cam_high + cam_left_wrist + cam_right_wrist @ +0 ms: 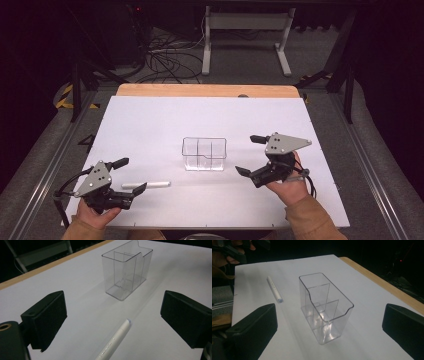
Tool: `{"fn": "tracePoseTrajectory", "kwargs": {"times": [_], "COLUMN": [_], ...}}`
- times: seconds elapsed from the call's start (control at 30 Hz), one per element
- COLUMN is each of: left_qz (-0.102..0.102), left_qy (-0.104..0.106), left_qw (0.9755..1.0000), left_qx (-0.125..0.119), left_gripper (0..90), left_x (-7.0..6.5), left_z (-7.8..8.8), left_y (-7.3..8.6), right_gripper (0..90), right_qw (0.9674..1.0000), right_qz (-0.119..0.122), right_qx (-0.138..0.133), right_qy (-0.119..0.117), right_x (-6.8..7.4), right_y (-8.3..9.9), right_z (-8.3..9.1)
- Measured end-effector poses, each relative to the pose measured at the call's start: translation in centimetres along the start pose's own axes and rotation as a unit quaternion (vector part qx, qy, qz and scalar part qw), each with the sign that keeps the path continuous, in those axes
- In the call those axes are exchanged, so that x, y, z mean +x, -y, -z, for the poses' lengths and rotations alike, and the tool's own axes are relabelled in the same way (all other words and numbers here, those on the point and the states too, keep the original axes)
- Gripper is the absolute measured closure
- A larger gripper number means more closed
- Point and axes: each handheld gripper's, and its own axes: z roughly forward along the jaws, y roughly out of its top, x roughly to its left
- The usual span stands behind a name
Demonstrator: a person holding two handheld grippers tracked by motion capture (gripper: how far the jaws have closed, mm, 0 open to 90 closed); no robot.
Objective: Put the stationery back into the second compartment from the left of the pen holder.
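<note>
I'm holding both grippers low over the white table, nothing in either one.

L gripper: jaws are standing wide apart, empty, pads touching nothing. In the left gripper view I'm looking along them at the white pen, which is lying flat on the table, running up between the two jaws, capped tip pointing away from me. It's sitting in the gap w/o contact on either side. From the high view the pen is lying just beside the nearer jaw tip; can't tell if it's touching there.

R gripper: jaws are also standing about as wide as they go, empty. No earlier pic to compare. In the right gripper view the clear organizer box is sitting upright just ahead of the jaws, centred in the gap, not between the pads, no contact. It's got inner dividers making several compartments, all see-through.

Farther out from the L gripper, past the pen tip, the same box is standing well apart. Beyond the box from the R gripper, the pen is lying flat, and beyond that my left hand w/ its gripper.
</note>
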Motion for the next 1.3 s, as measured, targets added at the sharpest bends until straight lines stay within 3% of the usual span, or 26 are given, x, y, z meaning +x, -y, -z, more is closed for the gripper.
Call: {"fn": "tracePoseTrajectory", "kwargs": {"times": [0.2, 0.57, 0.77, 0.97, 1.07, 1.3], "left_qz": [-0.001, -0.002, -0.016, -0.022, -0.016, 0.0], "left_qy": [0.012, 0.021, 0.017, 0.019, 0.025, 0.051], "left_qw": [0.9998, 0.9988, 0.9977, 0.9965, 0.9961, 0.9931], "left_qx": [0.019, 0.044, 0.064, 0.079, 0.083, 0.105], "left_gripper": [9.5, 10.8, 10.9, 11.0, 11.2, 13.7], "left_x": [0.2, 0.6, 0.6, 0.7, 0.9, 1.3], "left_z": [-0.4, -1.4, -2.0, -2.7, -3.0, -3.5], "left_y": [-0.6, -2.3, -3.2, -3.8, -4.0, -4.3], "right_gripper": [0.5, 0.4, 0.1, 0.0, 0.0, 0.0], "right_qw": [0.9994, 0.9955, 0.9954, 0.9941, 0.9938, 0.9939], "right_qz": [-0.03, -0.086, -0.09, -0.097, -0.095, -0.098], "right_qx": [-0.018, -0.029, -0.019, -0.03, -0.029, -0.025], "right_qy": [0.0, 0.029, 0.029, 0.04, 0.05, 0.044], "right_x": [0.8, 1.1, 1.3, 1.1, 1.0, 0.8], "right_y": [2.6, 7.0, 8.2, 9.3, 9.7, 9.9], "right_z": [1.3, 2.6, 2.7, 3.1, 3.2, 2.9]}}
